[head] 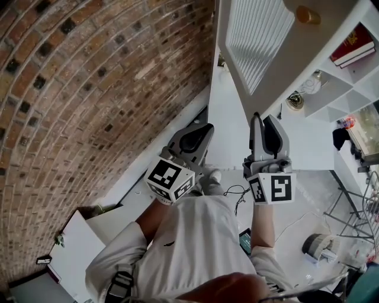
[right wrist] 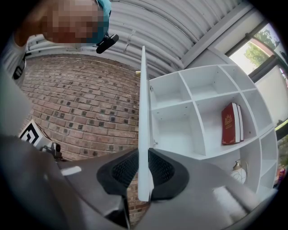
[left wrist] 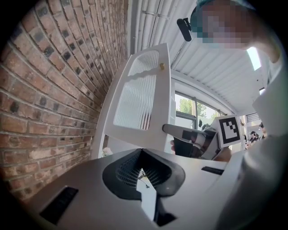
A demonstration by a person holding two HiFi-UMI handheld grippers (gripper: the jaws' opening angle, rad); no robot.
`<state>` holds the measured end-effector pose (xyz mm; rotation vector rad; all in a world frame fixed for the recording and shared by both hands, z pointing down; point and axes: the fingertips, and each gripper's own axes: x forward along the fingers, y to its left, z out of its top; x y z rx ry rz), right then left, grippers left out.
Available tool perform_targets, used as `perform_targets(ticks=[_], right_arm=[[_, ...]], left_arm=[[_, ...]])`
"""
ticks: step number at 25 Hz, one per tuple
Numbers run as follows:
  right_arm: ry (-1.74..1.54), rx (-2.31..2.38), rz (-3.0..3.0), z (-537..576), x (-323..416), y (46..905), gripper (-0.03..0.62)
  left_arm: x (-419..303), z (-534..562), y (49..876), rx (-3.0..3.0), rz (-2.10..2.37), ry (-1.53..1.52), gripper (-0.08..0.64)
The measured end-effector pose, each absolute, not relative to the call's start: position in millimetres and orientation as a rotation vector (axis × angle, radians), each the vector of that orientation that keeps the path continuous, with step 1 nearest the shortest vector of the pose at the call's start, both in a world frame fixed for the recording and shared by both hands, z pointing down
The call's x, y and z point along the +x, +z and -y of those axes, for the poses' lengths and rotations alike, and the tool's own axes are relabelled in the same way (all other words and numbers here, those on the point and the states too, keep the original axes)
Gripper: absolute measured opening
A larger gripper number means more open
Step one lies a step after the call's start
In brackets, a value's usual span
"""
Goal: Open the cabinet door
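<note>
The white cabinet door (head: 260, 41) with a slatted panel and a small brass knob (head: 308, 15) stands swung out from the shelving (right wrist: 198, 117). My right gripper (head: 265, 121) is shut on the door's thin free edge (right wrist: 143, 112), which runs straight up between its dark pads (right wrist: 121, 168). My left gripper (head: 198, 133) hovers to the left of it, near the brick wall, shut with nothing held; its jaws meet in the left gripper view (left wrist: 141, 168). That view also shows the door's face (left wrist: 139, 99) and the right gripper (left wrist: 168, 129) at its lower corner.
A brick wall (head: 89, 89) runs close along the left. The open shelves hold a red book (right wrist: 228, 123) and a small lamp (head: 308, 86). On the floor lie a white box (head: 71, 248), a cable and a tape roll (head: 317, 245).
</note>
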<state>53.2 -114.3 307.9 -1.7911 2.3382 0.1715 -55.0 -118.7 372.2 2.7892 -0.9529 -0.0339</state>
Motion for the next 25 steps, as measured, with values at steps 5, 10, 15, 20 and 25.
perform_targets(ticks=[5, 10, 15, 20, 25], right_arm=[[0.175, -1.776, -2.344, 112.7, 40.8, 308.2, 0.078], [0.186, -1.754, -2.361, 112.1, 25.0, 308.1, 0.08], [0.189, -1.729, -2.381, 111.5, 11.4, 308.4, 0.083], [0.213, -1.701, -2.4, 111.6, 0.8, 307.9, 0.086], [0.218, -1.667, -2.429, 111.5, -7.0, 309.0, 0.089]], left_arm=[[-68.3, 114.2, 371.8, 2.794, 0.97, -0.033, 0.009], [-77.7, 112.3, 372.6, 2.795, 0.983, -0.03, 0.009], [-88.2, 111.2, 372.6, 2.788, 1.008, -0.029, 0.009], [-98.0, 110.9, 371.0, 2.78, 1.036, -0.041, 0.009], [-99.5, 107.5, 369.3, 2.778, 1.045, -0.052, 0.009]])
